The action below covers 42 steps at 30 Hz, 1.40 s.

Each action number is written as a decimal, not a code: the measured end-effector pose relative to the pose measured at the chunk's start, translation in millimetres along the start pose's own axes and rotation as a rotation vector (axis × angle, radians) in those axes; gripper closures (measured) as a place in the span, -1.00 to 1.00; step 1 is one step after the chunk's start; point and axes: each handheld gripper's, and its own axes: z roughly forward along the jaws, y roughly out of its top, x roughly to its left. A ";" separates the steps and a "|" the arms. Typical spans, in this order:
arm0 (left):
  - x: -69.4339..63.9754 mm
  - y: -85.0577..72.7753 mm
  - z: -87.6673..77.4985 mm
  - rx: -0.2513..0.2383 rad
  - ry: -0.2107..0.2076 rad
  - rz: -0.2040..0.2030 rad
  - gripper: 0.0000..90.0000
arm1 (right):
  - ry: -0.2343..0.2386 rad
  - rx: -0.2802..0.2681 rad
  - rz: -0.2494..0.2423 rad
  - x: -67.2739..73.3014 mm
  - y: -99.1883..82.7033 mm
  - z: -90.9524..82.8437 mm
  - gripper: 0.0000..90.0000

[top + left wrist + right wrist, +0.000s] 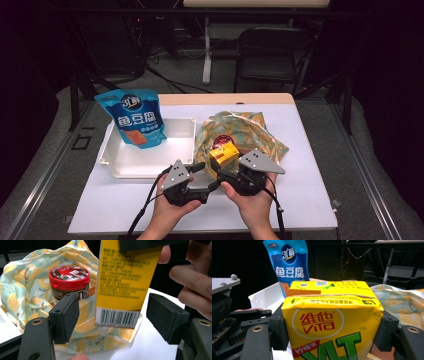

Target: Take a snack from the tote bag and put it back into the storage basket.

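Observation:
A yellow lemon-tea carton (223,154) is up off the table at the near edge of a lemon-print cloth bag (260,135), with my right gripper (223,165) shut on its two sides. Seen from the right gripper view, the carton (329,322) is upright between the black jaws of the right gripper (332,335). My left gripper (206,176) points at it from the left. In the left gripper view, the left gripper (116,315) is open, and the carton (122,285) hangs beyond the pads (66,315) without touching them. A red-lidded chocolate jar (68,280) stands in the bag (25,290).
A white tray (177,150) lies left of the bag, and a blue snack pouch (137,117) leans on its far left corner. The pouch (289,265) and tray (265,298) rise behind the carton. A black chair (272,50) stands beyond the table (300,190).

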 end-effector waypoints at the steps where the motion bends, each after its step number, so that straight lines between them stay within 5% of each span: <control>1: 0.2 0.0 0.2 0.002 -0.014 0.003 -0.39 | 0.004 0.003 -0.001 1.5 -0.4 0.5 -0.33; 18: -3.7 -1.8 0.2 0.009 0.012 0.052 -0.04 | 0.048 0.010 -0.003 21.2 -4.6 5.7 -0.34; 36: -3.1 -2.7 -4.9 0.008 0.039 0.071 0.10 | 0.083 0.024 0.007 21.0 -6.7 10.5 -0.38; 42: 3.3 -0.6 -8.4 0.015 0.041 0.052 0.11 | 0.092 -0.008 0.015 17.0 -3.0 7.5 -0.58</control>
